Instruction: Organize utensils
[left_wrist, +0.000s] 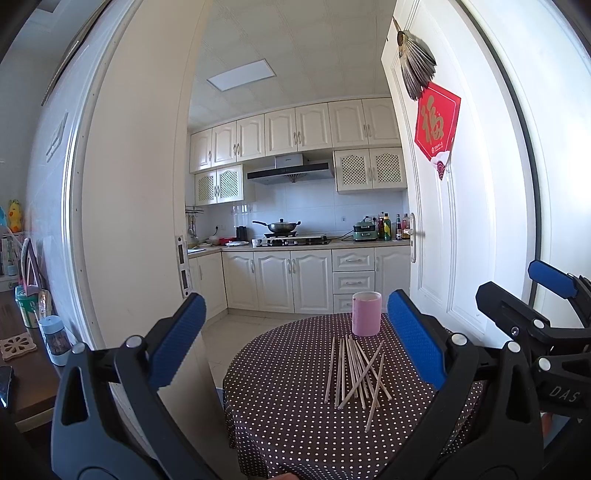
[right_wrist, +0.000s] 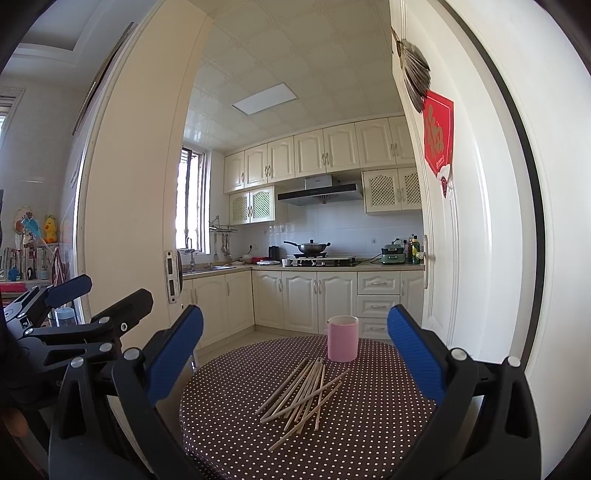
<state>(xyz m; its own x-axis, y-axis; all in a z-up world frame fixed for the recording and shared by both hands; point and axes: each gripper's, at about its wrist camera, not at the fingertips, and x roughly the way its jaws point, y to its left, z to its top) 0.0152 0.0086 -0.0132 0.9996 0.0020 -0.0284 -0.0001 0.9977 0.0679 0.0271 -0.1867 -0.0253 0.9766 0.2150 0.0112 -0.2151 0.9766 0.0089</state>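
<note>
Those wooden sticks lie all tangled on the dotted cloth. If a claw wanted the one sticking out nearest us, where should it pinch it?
Probably at its free near end, coming from above. That chopstick lies flat and slants out of the chopstick pile, so its near tip has bare tablecloth on both sides. Further up, others cross it. Both the left claw and right claw hang open.

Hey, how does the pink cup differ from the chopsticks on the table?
The pink cup stands upright; the chopsticks lie flat in a loose, crossed pile. The cup is one wide pink cylinder; the chopsticks are many thin, pale wooden sticks. Both rest on the dotted tablecloth, the cup just behind the pile.
</note>
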